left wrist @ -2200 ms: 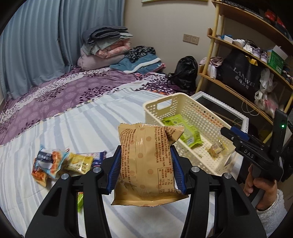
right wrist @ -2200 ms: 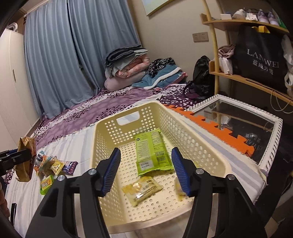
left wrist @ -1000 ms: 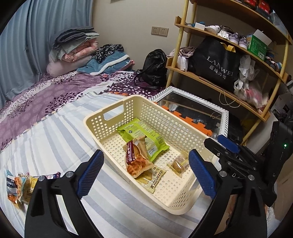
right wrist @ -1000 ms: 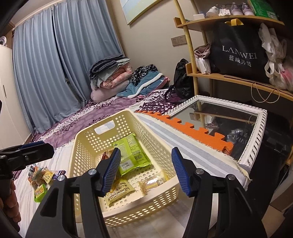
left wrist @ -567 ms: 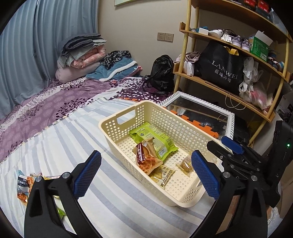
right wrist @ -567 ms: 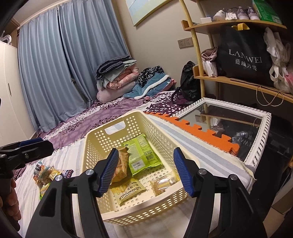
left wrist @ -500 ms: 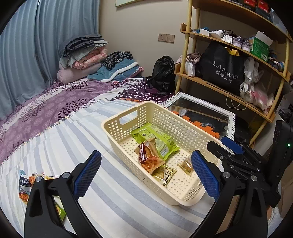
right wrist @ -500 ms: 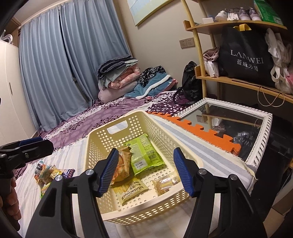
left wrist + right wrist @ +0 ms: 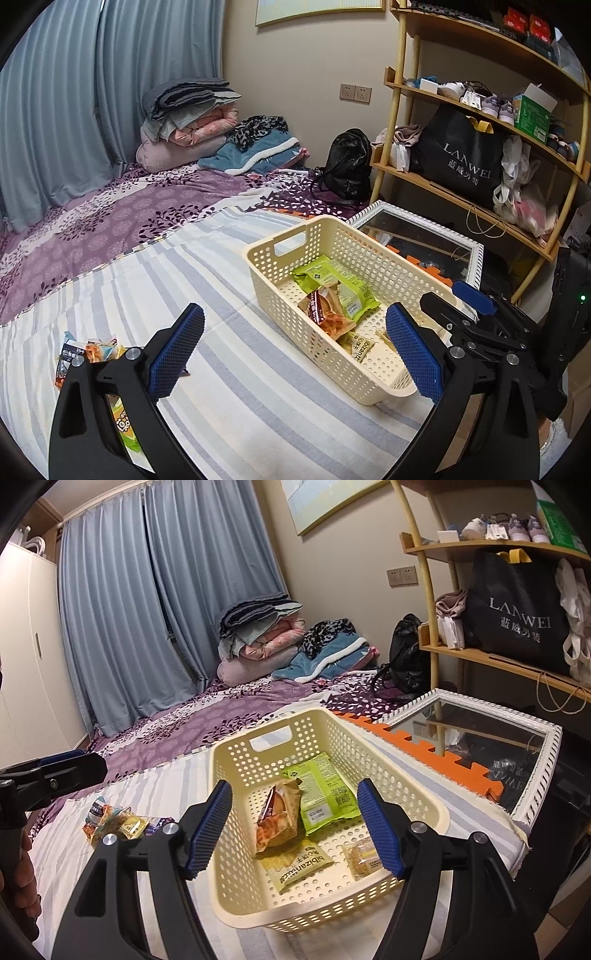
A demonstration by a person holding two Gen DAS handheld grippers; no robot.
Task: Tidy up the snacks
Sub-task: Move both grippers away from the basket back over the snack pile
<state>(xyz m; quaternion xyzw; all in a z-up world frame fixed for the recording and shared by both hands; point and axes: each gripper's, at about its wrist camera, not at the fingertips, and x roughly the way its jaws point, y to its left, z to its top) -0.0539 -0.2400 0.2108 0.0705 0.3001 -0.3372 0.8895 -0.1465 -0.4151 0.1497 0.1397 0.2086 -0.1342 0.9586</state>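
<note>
My left camera shows the right tongs (image 9: 458, 301) beside the basket (image 9: 280, 254). My right camera shows a hand (image 9: 18, 871). Both tongs are spread wide and hold nothing; the right tongs (image 9: 295, 830) have just been opening. Four snacks lie in the basket, ahead of them. Loose snacks (image 9: 118, 821) lie on the bed (image 9: 110, 280), left of both.

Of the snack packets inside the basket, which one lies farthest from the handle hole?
The small clear-wrapped pastry, in the basket's near right corner; the green packet lies closest to the handle hole.
</note>
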